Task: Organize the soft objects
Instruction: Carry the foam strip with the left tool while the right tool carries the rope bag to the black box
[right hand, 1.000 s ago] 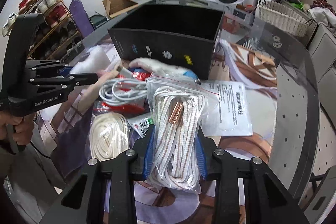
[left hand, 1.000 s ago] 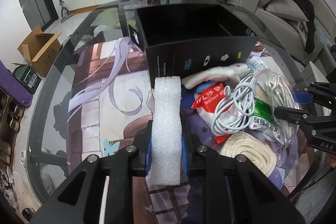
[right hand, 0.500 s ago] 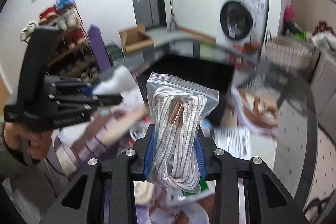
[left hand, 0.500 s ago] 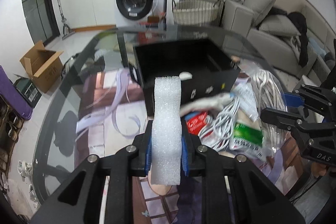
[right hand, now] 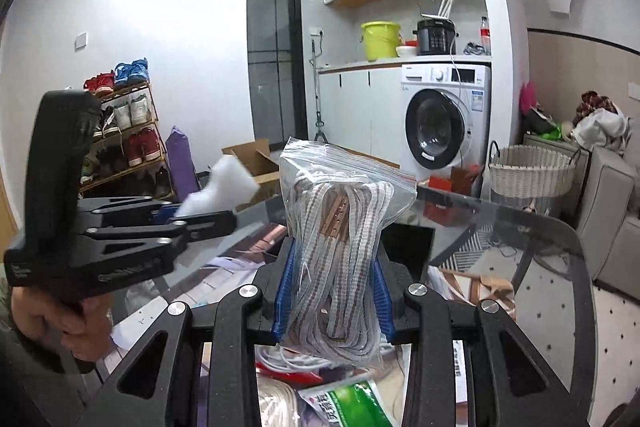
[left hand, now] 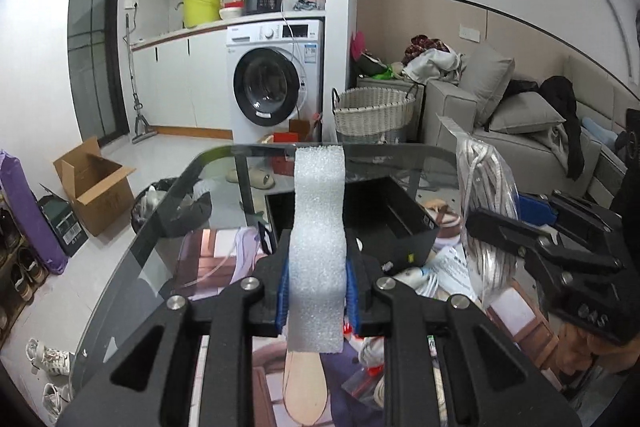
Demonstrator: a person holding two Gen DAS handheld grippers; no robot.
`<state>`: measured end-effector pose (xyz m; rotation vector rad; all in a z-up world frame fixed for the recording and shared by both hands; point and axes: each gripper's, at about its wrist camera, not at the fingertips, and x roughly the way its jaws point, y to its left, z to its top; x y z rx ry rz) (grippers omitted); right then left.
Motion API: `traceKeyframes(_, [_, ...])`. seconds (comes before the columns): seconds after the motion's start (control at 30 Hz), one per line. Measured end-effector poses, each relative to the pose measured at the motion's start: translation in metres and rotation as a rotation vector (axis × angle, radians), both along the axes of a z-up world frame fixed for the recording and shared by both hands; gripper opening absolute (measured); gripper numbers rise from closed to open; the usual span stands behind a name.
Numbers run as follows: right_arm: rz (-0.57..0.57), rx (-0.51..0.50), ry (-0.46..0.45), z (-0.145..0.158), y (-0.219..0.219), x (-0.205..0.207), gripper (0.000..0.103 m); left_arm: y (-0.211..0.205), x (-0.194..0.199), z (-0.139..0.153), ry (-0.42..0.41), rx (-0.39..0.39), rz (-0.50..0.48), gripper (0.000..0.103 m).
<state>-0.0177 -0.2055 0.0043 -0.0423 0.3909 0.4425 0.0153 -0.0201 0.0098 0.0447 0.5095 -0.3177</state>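
Two soft items were in the air at once, each pinched in its own tool. The left hand-held gripper (left hand: pixel 316 291) was clamped across the lower part of a white foam strip (left hand: pixel 318 227), which stood upright between the blue pads and rose toward twelve o'clock in its own view. The right hand-held gripper (right hand: pixel 334 301) squeezed a zip bag of striped cord (right hand: pixel 340 239), also held upright above the desk (right hand: pixel 520 239). The black storage box (left hand: pixel 384 211) sat open on the glass top just beyond the foam, at about one o'clock in the left wrist view, and nothing could be made out inside it from this angle. More loose items, a white cable (right hand: pixel 288 359) and a green-labelled packet (right hand: pixel 352 407), lay on the desk below the right tool. The step in hand looked like the carry toward the box. The next move would likely call for lowering each item over the open top, one at a time, before letting go.
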Motion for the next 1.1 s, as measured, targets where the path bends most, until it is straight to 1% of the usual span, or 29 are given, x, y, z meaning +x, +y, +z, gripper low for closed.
traceKeyframes(0.1, [0.013,-0.013,-0.049,0.008,0.007,-0.005,0.034,-0.004,0.004,0.007,-0.022,0.011,-0.005,0.020])
traceKeyframes(0.17, [0.006,-0.022,-0.065,0.013,0.010,-0.003,0.034,-0.006,0.008,0.014,-0.048,0.021,0.011,0.020])
traceKeyframes(0.3, [-0.001,0.002,-0.063,0.021,0.007,0.007,0.034,-0.002,0.023,0.025,-0.044,-0.008,0.027,0.020])
traceKeyframes(0.43, [-0.009,-0.017,-0.123,0.031,0.007,0.017,0.034,-0.004,0.030,0.038,-0.086,-0.002,0.039,0.020])
traceKeyframes(0.57, [-0.001,-0.004,-0.178,0.036,0.007,0.036,0.034,-0.003,0.040,0.049,-0.105,-0.024,0.041,0.020])
traceKeyframes(0.6, [-0.007,-0.009,-0.184,0.037,0.008,0.043,0.034,-0.005,0.042,0.050,-0.119,-0.016,0.043,0.020])
traceKeyframes(0.63, [-0.010,-0.016,-0.192,0.039,0.009,0.049,0.034,-0.006,0.045,0.051,-0.136,-0.009,0.043,0.020])
traceKeyframes(0.7, [-0.014,-0.027,-0.214,0.042,0.011,0.058,0.034,-0.003,0.051,0.049,-0.151,-0.019,0.035,0.020])
traceKeyframes(0.77, [-0.029,-0.035,-0.192,0.042,0.012,0.069,0.034,-0.001,0.058,0.044,-0.158,-0.022,0.038,0.020])
traceKeyframes(0.83, [-0.054,-0.019,-0.150,0.041,0.007,0.080,0.034,0.000,0.063,0.038,-0.150,-0.025,0.040,0.020])
traceKeyframes(0.93, [-0.074,-0.005,-0.099,0.038,-0.001,0.094,0.034,0.000,0.074,0.029,-0.100,-0.025,0.049,0.020])
traceKeyframes(1.03, [-0.088,-0.023,-0.040,0.035,-0.006,0.110,0.034,-0.008,0.082,0.024,-0.054,0.006,0.036,0.020])
traceKeyframes(1.1, [-0.098,-0.021,0.005,0.031,-0.009,0.120,0.034,-0.011,0.087,0.018,-0.001,0.008,0.023,0.020])
